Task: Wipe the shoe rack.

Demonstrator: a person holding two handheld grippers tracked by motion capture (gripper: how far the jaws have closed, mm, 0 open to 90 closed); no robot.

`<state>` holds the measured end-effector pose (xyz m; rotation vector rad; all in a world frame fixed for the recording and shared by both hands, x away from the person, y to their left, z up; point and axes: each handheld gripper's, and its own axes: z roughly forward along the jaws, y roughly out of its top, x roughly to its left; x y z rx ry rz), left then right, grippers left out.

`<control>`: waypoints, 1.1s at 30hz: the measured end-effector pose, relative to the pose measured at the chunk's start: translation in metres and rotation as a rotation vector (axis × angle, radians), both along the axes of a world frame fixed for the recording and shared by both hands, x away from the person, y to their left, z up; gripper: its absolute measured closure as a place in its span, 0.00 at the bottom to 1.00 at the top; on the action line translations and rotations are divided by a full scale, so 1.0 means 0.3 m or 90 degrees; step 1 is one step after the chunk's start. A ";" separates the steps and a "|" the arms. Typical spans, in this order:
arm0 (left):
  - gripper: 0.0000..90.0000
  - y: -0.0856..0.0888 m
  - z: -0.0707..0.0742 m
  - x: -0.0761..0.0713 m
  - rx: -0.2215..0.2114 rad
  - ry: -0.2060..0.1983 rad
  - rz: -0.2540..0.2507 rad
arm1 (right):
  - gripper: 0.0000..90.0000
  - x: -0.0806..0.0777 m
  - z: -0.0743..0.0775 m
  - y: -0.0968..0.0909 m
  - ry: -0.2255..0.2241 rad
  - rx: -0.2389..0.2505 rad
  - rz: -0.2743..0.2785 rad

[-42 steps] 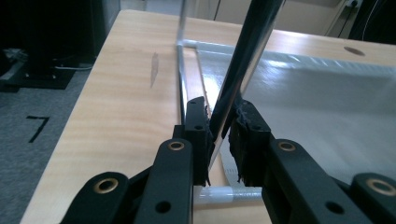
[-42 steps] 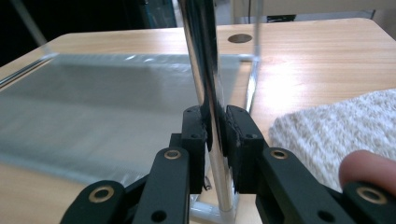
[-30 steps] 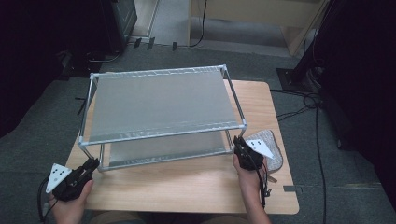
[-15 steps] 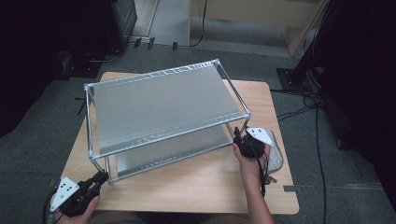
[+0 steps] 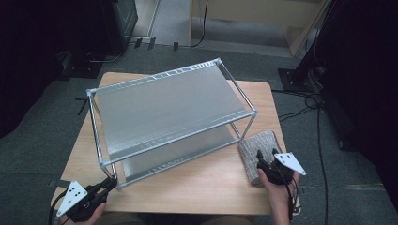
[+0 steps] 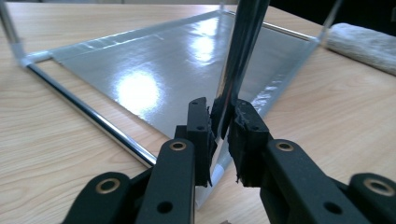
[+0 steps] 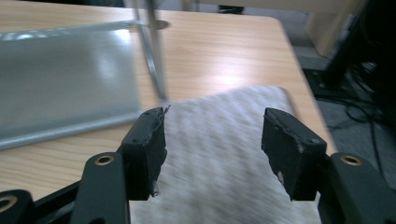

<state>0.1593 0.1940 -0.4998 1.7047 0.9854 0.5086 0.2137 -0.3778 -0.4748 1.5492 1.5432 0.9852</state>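
The right gripper [image 5: 266, 161] has let go of the metal rack [image 5: 169, 108] and its jaws have just been opening: in the right gripper view they stand well apart with nothing pressed between them, and the folded grey cloth [image 7: 224, 154] lies directly under and ahead of them, the rack's near post off to the upper left. That suggests the work is passing from turning the rack to picking up the cloth. The left gripper [image 6: 223, 135] is clamped narrow on the rack's front corner post [image 6: 243, 60], the shiny lower shelf [image 6: 177, 65] spreading out beyond the jaws and the cloth lying far off to the upper right of them. Against the earlier frames, the rack has swung on the wooden table [image 5: 197, 187]: its long side ran square to the table edge, and now it sits skewed, the left end drawn toward the person. The right gripper, a second ago at the rack's right front post, has moved away to the cloth beside it.
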 end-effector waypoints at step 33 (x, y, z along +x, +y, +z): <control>0.83 -0.045 0.006 0.010 -0.016 -0.016 -0.043 | 0.22 0.008 -0.124 0.020 0.141 0.045 -0.009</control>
